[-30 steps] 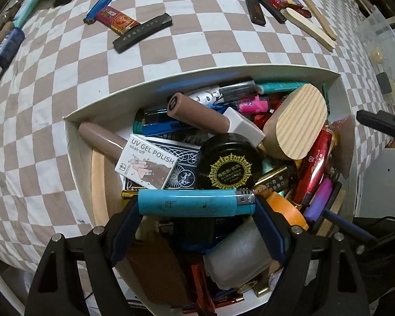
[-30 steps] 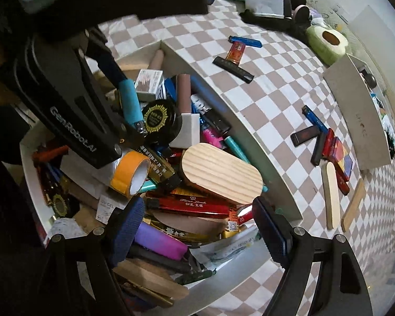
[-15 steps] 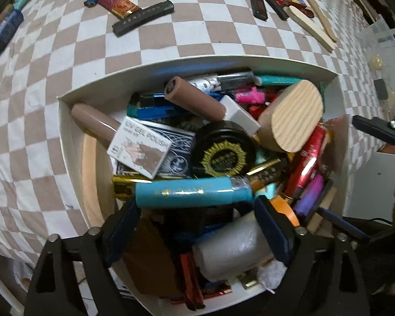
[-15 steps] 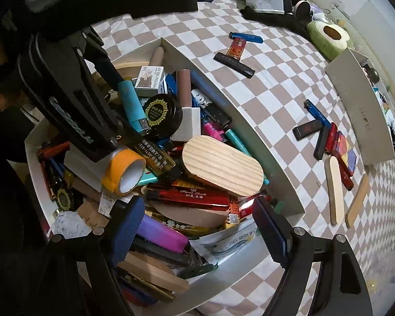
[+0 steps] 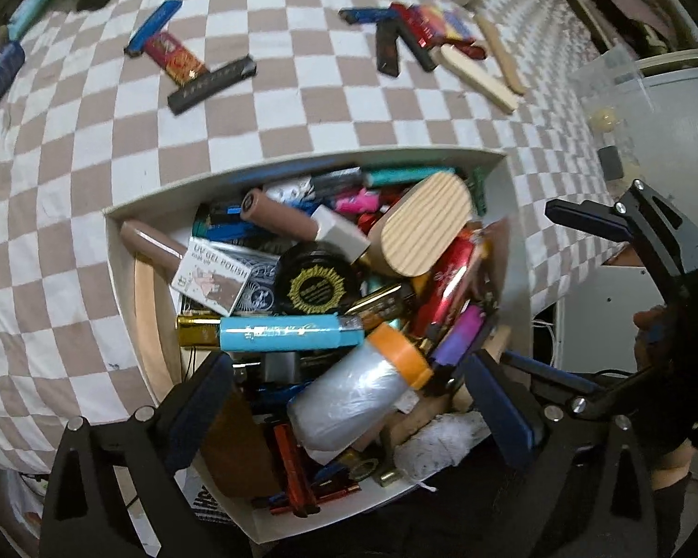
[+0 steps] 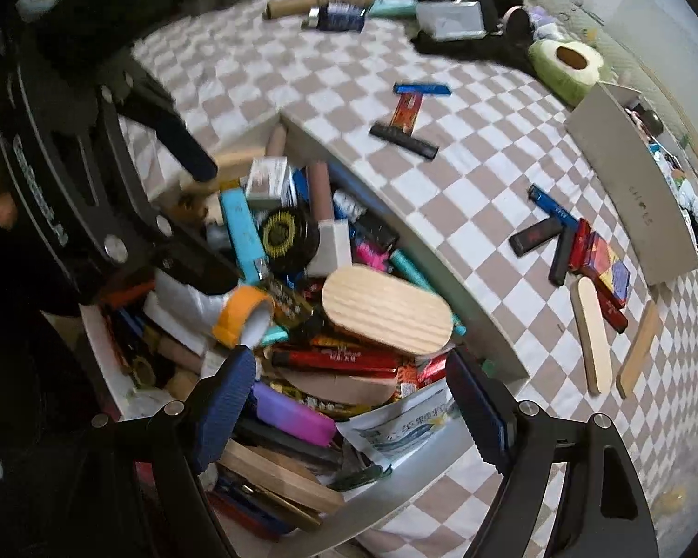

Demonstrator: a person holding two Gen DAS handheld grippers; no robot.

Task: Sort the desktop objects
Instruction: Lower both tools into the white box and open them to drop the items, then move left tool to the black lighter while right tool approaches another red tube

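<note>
Brown-and-white checkered tablecloth (image 5: 93,214), clear plastic container (image 5: 628,107) at the table's edge.

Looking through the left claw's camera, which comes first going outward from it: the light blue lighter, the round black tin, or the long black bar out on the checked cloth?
1. Light blue lighter, lying crosswise just beyond the left claw.
2. Round black tin, behind it, mid-box.
3. Long black bar, outside the box on the cloth, far left.

Items low in the white box (image 5: 302,172) lie buried; small labels stay unreadable.
</note>
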